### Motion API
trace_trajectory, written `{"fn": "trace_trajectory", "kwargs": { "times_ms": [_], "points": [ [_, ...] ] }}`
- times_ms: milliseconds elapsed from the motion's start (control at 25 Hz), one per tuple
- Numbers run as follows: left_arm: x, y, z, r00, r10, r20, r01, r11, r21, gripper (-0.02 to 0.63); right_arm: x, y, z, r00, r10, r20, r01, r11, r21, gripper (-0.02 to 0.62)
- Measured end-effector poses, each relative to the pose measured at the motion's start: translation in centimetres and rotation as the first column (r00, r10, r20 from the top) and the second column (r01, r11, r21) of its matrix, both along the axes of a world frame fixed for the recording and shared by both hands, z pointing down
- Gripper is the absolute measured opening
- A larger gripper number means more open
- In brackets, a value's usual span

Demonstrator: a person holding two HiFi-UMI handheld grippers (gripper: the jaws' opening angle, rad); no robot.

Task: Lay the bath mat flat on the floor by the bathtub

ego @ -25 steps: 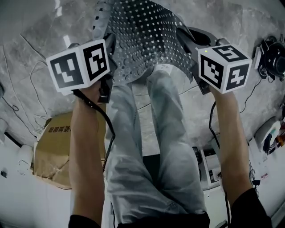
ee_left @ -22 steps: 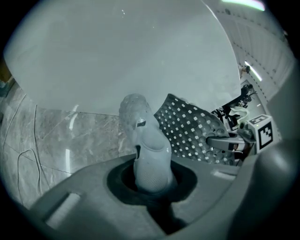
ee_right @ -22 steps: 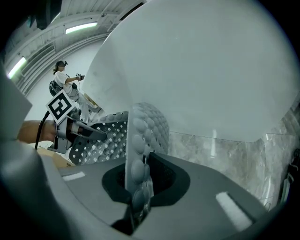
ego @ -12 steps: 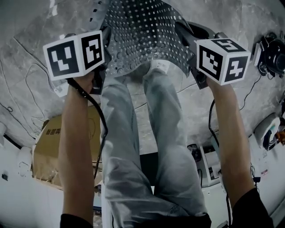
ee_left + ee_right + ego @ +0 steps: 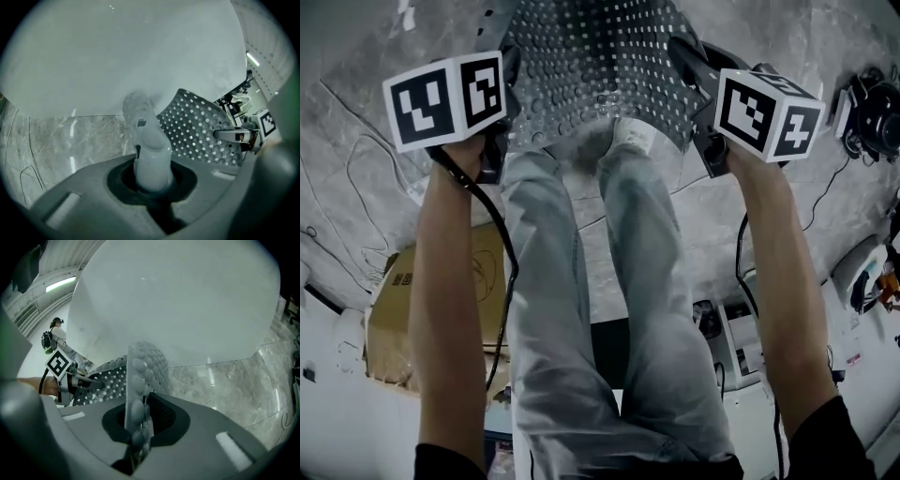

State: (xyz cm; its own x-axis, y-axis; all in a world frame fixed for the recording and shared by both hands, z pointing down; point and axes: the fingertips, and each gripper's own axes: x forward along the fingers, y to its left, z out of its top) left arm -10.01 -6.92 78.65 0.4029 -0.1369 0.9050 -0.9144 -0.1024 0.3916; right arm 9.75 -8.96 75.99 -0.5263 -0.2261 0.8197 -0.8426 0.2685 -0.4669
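Marbled floor (image 5: 825, 37) carries a black cable (image 5: 831, 192), apparently a cardboard box (image 5: 403, 309).

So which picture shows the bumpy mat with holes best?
The head view: the bath mat hangs spread between the left gripper and right gripper. Each gripper view shows only a pinched edge up close and a slice of mat beyond.

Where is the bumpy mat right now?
In the head view the mat hangs at top centre, its sides pinched by the left claw and the right claw, above the marble floor.
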Motion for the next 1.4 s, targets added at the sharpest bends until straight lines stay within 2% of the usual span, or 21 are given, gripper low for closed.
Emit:
{"fn": "trace_trajectory", "kwargs": {
  "times_ms": [480, 720, 1400],
  "points": [
    [-0.9, -0.4, 3.2, 0.999, 0.030, 0.030, -0.030, 1.000, -0.007, 0.032, -0.2, -0.6, 3.2, 1.000, -0.005, -0.023, 0.004, 1.000, -0.013, 0.021],
    [-0.9, -0.7, 4.2, 0.996, 0.073, 0.043, -0.073, 0.997, 0.007, 0.032, 0.5, -1.2, 4.5, 0.999, -0.003, -0.041, 0.002, 1.000, -0.023, 0.021],
    [-1.4, -1.4, 8.2, 0.993, 0.089, 0.073, -0.087, 0.996, -0.023, 0.032, 1.6, -1.1, 8.5, 0.994, -0.008, -0.106, 0.001, 0.998, -0.063, 0.021]
  ]
}}
